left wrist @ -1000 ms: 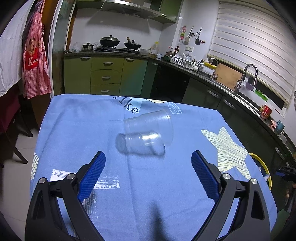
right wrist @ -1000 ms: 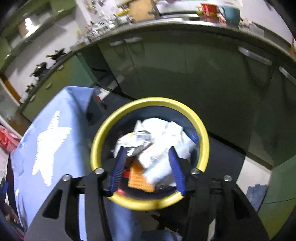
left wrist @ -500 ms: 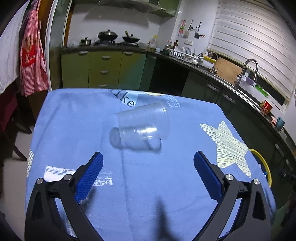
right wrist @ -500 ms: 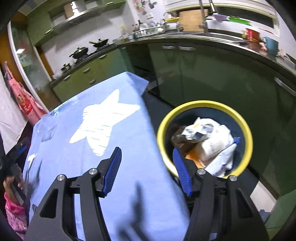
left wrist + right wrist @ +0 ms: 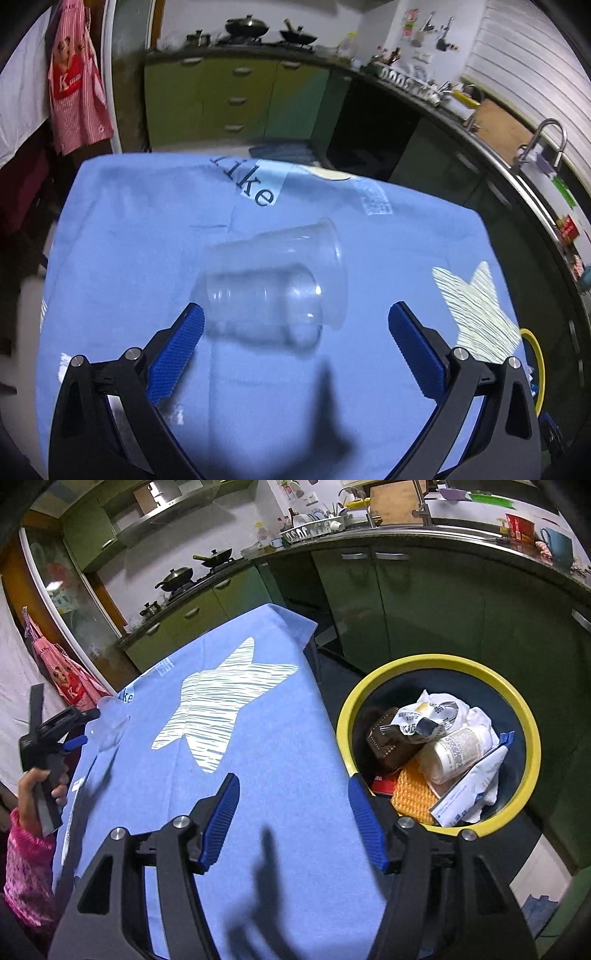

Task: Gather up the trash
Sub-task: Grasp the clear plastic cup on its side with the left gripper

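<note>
Left claw (image 5: 295, 332) wide, jaws just opening, clear plastic cups (image 5: 273, 288) lying nested at 12 o'clock, not gripped. Risk: thin cups squirt or crush when pinched. Right claw (image 5: 293, 808) half-open, empty, over tabletop (image 5: 258, 775). Yellow-rimmed bin (image 5: 532, 738) at 2 o'clock holds wrappers, bottle.

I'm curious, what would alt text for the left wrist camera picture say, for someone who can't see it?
A clear plastic cup lies on its side on a blue tablecloth, just ahead of the left gripper, whose blue fingers are spread wide and empty. Green kitchen cabinets stand behind, and the yellow rim of a bin shows at the right edge.
</note>
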`<action>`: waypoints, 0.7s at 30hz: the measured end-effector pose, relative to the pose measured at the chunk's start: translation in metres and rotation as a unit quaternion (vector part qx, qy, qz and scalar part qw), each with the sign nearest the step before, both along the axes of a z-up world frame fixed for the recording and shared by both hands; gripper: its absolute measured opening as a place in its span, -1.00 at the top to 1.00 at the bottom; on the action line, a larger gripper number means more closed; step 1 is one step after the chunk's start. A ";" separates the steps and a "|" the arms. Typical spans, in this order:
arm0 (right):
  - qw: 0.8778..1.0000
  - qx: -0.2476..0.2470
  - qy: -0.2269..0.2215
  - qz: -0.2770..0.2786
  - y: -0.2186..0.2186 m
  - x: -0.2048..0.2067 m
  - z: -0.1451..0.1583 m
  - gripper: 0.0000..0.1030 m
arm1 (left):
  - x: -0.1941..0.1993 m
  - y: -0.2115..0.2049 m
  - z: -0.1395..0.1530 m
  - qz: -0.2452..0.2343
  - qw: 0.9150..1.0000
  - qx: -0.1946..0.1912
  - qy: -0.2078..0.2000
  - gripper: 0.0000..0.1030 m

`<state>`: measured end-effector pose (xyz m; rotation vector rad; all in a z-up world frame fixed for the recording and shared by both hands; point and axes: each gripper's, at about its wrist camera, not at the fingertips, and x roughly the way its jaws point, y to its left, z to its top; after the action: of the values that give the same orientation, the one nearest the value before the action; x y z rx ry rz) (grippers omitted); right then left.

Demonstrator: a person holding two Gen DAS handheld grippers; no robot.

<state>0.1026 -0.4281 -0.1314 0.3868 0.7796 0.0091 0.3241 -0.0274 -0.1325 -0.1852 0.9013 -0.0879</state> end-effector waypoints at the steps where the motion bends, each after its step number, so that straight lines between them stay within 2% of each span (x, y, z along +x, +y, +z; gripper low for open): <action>1: 1.000 0.001 -0.001 0.000 -0.001 0.000 0.000 -0.14 | 0.005 -0.001 -0.004 0.004 1.000 0.002 0.007 -0.91; 9: 1.000 0.006 0.005 0.013 0.003 0.006 -0.004 -0.17 | 0.026 0.001 -0.016 0.019 1.000 0.014 0.020 -0.91; 15: 1.000 0.007 0.007 0.020 0.006 0.010 -0.007 -0.17 | 0.028 0.017 -0.011 0.040 0.999 0.010 0.008 -0.91; 21: 0.999 0.013 0.007 0.029 0.009 0.015 -0.008 -0.17 | 0.039 0.005 -0.009 0.046 0.998 0.033 0.001 -0.91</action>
<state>0.1173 -0.4187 -0.1397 0.3884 0.8046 0.0717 0.3629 -0.0219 -0.1411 -0.1662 0.8948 0.0276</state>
